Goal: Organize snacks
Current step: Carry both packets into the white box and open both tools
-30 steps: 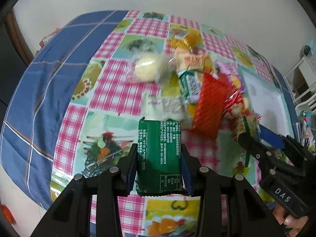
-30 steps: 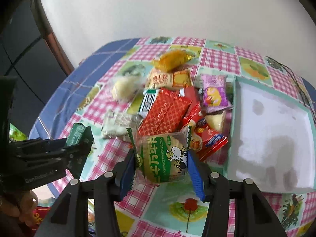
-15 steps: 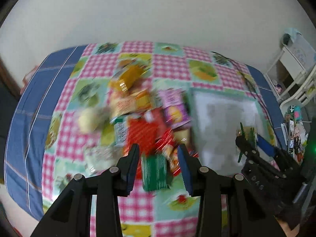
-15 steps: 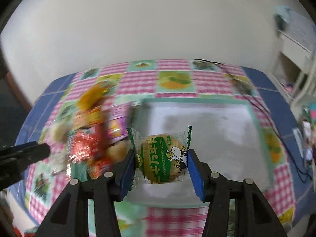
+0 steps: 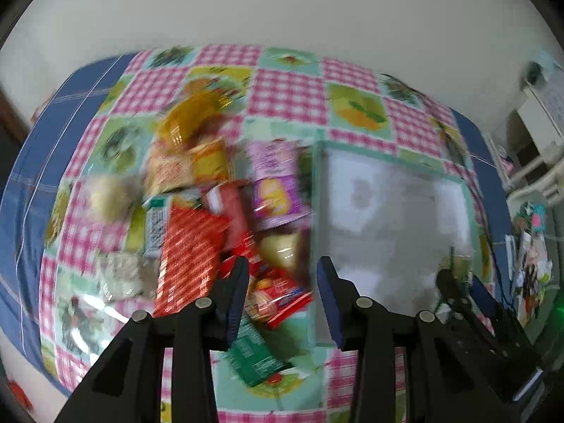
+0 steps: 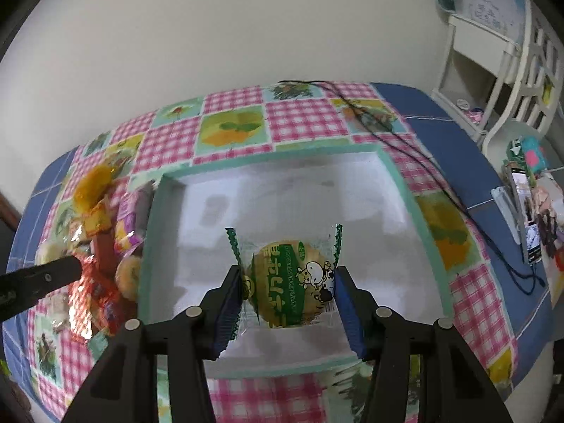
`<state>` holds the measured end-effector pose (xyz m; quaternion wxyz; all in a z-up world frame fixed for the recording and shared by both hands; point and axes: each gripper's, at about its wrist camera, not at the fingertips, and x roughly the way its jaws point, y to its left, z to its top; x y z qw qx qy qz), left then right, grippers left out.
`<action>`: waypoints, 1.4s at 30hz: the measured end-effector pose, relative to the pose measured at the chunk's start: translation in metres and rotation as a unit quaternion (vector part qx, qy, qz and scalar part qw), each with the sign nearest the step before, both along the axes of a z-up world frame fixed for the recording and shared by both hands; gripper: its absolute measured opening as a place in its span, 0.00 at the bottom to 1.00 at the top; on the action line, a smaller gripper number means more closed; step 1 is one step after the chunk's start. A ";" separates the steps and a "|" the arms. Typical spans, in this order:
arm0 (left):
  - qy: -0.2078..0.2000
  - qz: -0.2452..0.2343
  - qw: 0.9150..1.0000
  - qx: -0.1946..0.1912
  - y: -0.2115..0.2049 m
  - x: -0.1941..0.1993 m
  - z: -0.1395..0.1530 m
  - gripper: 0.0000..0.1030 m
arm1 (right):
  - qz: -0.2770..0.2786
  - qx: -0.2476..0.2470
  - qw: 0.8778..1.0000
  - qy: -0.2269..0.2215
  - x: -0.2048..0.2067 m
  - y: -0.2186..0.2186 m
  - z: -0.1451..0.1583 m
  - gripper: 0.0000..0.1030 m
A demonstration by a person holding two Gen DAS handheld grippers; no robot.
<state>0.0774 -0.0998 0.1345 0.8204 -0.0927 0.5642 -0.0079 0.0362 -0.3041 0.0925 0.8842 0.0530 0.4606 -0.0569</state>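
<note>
I am carrying the round cow-label snack point(image 6: 292, 282) in my right gripper point(image 6: 287, 283), and both pads are clamping its clear wrapper at the sides. It is hanging over the near middle of the white tray point(image 6: 416, 211). The snack pile point(image 6: 102, 246) is lying just left of the tray.

I think I should be lowering it toward 1 far corner, so that room is staying for the others, and opening only when it is resting flat.

My left gripper point(image 5: 282, 282) is showing a gap, with a blurred green packet point(image 5: 257, 356) low between its fingers. I cannot tell if it is gripped.
</note>
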 end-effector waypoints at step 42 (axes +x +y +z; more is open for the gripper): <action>0.120 0.042 0.992 -0.004 0.000 -0.032 -0.090 0.40 | 0.063 0.006 0.997 0.033 -0.025 0.046 -0.012 0.53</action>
